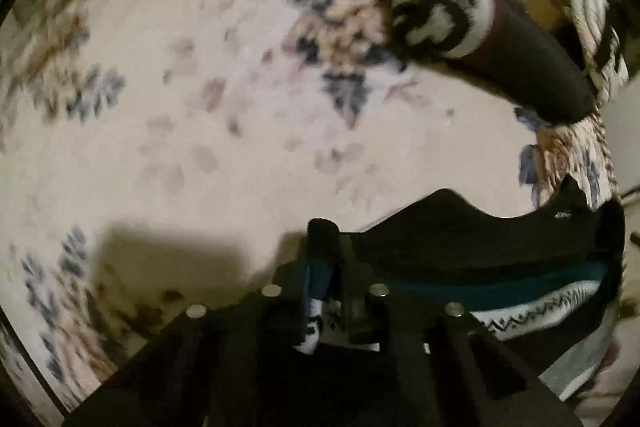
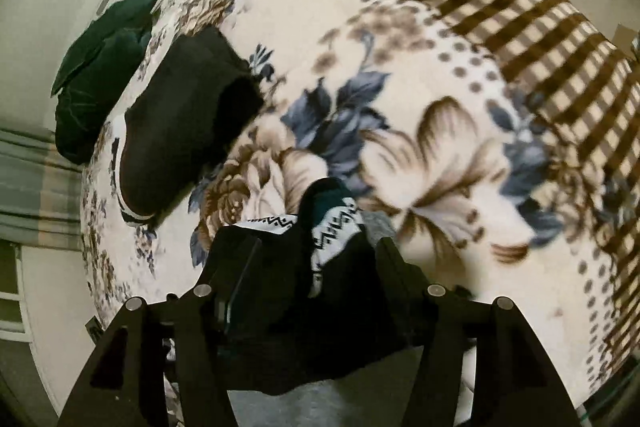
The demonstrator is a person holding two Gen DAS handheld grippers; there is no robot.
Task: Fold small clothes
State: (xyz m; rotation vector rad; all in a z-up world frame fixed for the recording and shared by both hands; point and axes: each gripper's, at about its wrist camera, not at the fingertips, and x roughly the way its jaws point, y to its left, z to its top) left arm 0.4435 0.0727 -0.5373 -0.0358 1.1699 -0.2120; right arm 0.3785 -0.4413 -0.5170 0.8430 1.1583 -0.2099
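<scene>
Both jaws around patterned sock [image 1: 500,267]

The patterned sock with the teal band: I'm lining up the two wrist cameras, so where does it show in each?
Left wrist: the patterned sock stretches from the left gripper toward lower right.
Right wrist: bottom centre, bunched in the right gripper.
Shared landmark: the floral blanket under it.

open floral blanket [image 2: 440,75] ahead, black sock [image 2: 180,115] left, green cushion [image 2: 96,75] beyond
</scene>
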